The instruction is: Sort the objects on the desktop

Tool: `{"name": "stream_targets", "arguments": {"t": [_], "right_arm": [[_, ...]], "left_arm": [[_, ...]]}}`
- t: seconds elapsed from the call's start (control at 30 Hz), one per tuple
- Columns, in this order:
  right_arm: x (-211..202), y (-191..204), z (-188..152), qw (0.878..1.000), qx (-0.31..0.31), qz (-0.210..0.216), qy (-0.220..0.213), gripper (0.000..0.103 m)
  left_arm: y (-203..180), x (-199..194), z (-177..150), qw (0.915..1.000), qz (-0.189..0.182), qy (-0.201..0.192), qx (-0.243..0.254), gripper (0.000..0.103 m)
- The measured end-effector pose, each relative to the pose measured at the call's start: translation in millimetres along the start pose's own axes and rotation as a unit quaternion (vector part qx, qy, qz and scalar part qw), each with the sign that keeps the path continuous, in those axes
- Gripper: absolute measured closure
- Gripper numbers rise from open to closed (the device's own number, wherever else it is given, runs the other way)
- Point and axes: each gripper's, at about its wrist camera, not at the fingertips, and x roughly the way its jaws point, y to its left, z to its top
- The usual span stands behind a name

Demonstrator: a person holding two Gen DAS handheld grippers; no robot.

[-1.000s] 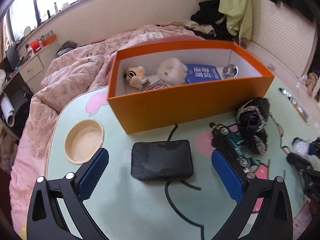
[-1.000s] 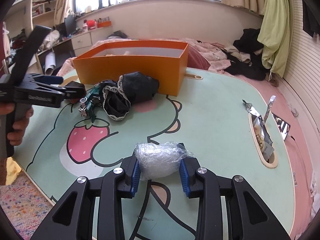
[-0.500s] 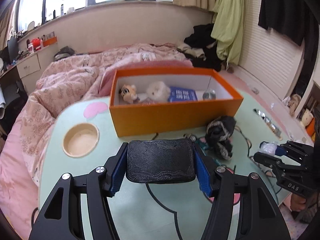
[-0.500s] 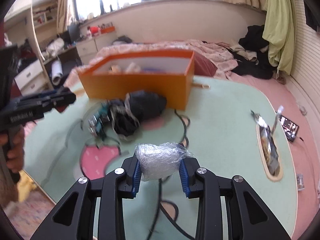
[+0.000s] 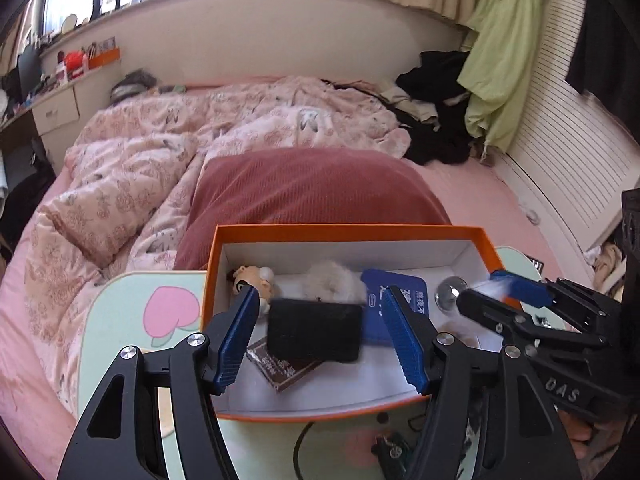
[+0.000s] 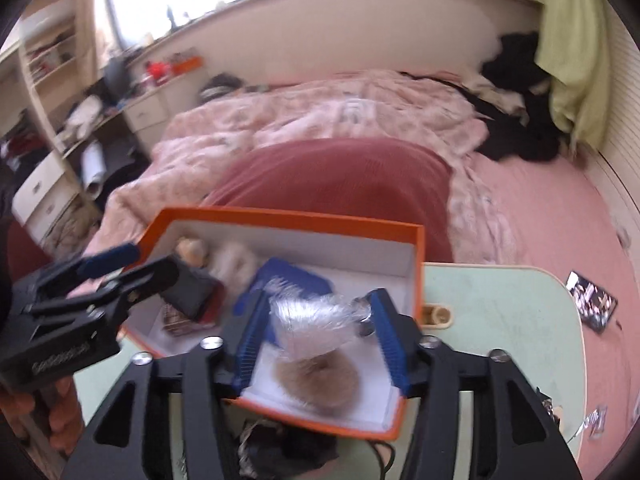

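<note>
An orange box (image 5: 340, 230) stands on the mint-green table (image 5: 120, 320), and both grippers hang over it. In the left wrist view my left gripper (image 5: 320, 340) has its jaws opening; the black pouch (image 5: 314, 330) is between the pads, clear of both, over the box floor. In the right wrist view my right gripper (image 6: 318, 340) is opening too. A blurred clear-plastic bundle (image 6: 316, 320) sits loose between its blue pads. Each gripper shows in the other's view: the right gripper (image 5: 490, 292) and the left gripper (image 6: 140, 266) over the same orange box (image 6: 280, 214).
The box holds a tiger toy (image 5: 256, 280), white fluff ball (image 5: 334, 282), blue packet (image 5: 400, 292), silver disc (image 5: 450, 296) and brown card pack (image 5: 280, 368). A red pillow (image 5: 312, 188) and pink quilt lie behind. A green toy car (image 5: 390, 448) lies before the box.
Both grippers moved forward and up from the tabletop to above the box. Both let go: the left released the black pouch, the right the plastic bundle.
</note>
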Motion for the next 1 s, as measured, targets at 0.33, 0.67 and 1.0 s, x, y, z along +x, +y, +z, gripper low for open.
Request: {"name": "stream_targets", "arguments": {"t": [0.33,0.67,1.0], "right_arm": [[-58,-5,-68,0.999,-0.001,-0.028,-0.029,0.024],[-62,3,-155,0.996,-0.053,-0.071,0.025,0.023],[-53,0,-179,0.995,-0.064,-0.062,0.040,0.000]], "left_arm": [[0,-43,-62,0.9995,0.020,-0.018,0.017,0.023],[-12,-62,-146,0.9993,0.026,0.015,0.023,0.023],[-14,-44,-177,0.9970,0.058,0.032,0.041,0.000]]}}
